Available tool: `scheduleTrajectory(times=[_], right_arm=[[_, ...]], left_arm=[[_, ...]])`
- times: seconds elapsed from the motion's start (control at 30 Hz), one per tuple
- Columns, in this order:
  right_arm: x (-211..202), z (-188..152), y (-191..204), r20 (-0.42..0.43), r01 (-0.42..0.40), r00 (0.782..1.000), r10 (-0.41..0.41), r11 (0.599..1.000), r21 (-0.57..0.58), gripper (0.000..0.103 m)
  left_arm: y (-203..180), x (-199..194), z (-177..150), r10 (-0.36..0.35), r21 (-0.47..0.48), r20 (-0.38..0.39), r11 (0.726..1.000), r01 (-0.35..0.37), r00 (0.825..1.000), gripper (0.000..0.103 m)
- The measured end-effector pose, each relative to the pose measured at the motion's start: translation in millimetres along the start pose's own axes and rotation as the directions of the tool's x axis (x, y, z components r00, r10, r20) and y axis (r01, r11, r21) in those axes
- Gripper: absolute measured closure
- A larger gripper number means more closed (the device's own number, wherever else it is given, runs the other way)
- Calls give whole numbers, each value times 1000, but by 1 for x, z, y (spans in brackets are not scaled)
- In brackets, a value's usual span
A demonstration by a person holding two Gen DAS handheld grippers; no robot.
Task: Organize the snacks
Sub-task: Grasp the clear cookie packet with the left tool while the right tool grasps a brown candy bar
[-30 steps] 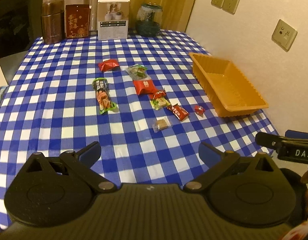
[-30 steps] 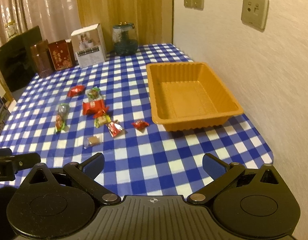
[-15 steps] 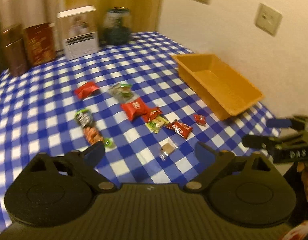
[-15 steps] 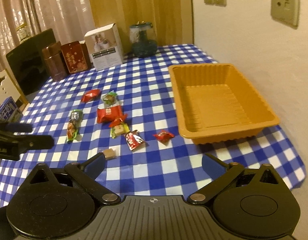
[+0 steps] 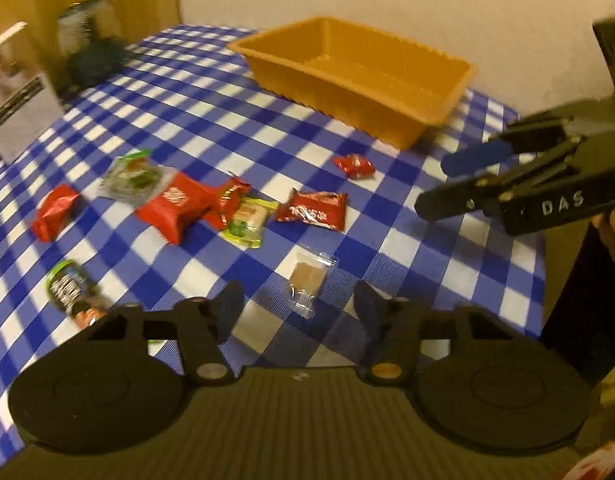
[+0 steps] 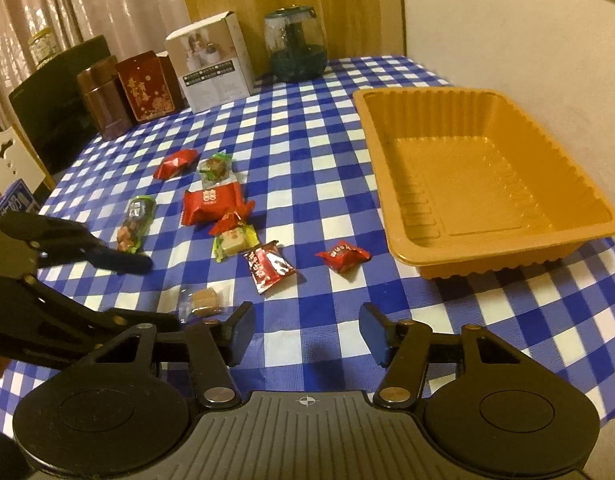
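While left view blurs, right view shows brown tin (image 6: 103, 100) (sharp), curtain (image 6: 87, 0)

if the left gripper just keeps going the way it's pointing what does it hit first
Most likely the clear-wrapped brown snack, lying on the checked tablecloth just ahead of the left gripper, whose closing jaws hold nothing. Depth is hard to judge.

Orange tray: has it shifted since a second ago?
No. The orange tray sits by the wall, same spot on the checked cloth; only the cameras moved.

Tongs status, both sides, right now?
Left tongs: closing, nothing gripped; clear-wrapped brown candy lies just ahead of the gap.
Right tongs: closing, empty, over bare tablecloth.
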State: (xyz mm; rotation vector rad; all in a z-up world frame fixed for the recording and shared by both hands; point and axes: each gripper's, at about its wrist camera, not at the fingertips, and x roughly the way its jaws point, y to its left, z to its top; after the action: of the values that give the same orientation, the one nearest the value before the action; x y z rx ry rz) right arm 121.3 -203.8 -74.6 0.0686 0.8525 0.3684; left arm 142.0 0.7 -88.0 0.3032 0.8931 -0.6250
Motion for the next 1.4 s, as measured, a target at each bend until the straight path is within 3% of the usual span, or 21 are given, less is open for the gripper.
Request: scheduleTrajectory(times=[0.1, 0.27, 0.4, 0.57, 0.8, 0.9, 1.03, 1.17, 1.23, 1.4], right_arm=[[6, -1, -3, -10, -1, 1000, 1, 1000, 8, 45], [11, -3, -4, -23, 6, 1000, -6, 1000, -1, 45], [15, -3, -3, -27, -1, 1000, 1, 1000, -3, 45], [21, 1, 9, -16, -41, 999, 41, 998, -49, 45], [43, 12, 39, 21, -61, 998, 67, 976, -209, 45], [59, 15, 47, 23, -39, 999, 46, 966, -256, 46], [79, 20, 53, 4, -14, 1000, 16, 958, -288, 58], [92, 22, 49, -24, 6, 1000, -14, 955, -296, 60], [95, 23, 48, -31, 9, 999, -19, 958, -287, 69], [94, 23, 45, -39, -7, 999, -3, 963, -269, 74]], left_arm=[[-1, 13, 3, -7, 37, -9, 999, 8, 1000, 66], [-4, 29, 7, -13, 95, -23, 995, 15, 1000, 70], [-3, 31, 7, -12, 76, -23, 997, 14, 1000, 83], [9, 16, 0, 35, -85, -3, 996, -36, 999, 84], [42, -10, -18, 112, -359, 18, 928, -98, 994, 84], [47, -17, -20, 125, -394, 28, 913, -104, 992, 84], [49, -21, -20, 130, -399, 34, 911, -106, 991, 84], [46, -20, -17, 125, -396, 41, 913, -99, 991, 84], [40, -21, -19, 124, -396, 43, 913, -97, 991, 84], [40, -21, -17, 121, -399, 40, 912, -95, 992, 84]])
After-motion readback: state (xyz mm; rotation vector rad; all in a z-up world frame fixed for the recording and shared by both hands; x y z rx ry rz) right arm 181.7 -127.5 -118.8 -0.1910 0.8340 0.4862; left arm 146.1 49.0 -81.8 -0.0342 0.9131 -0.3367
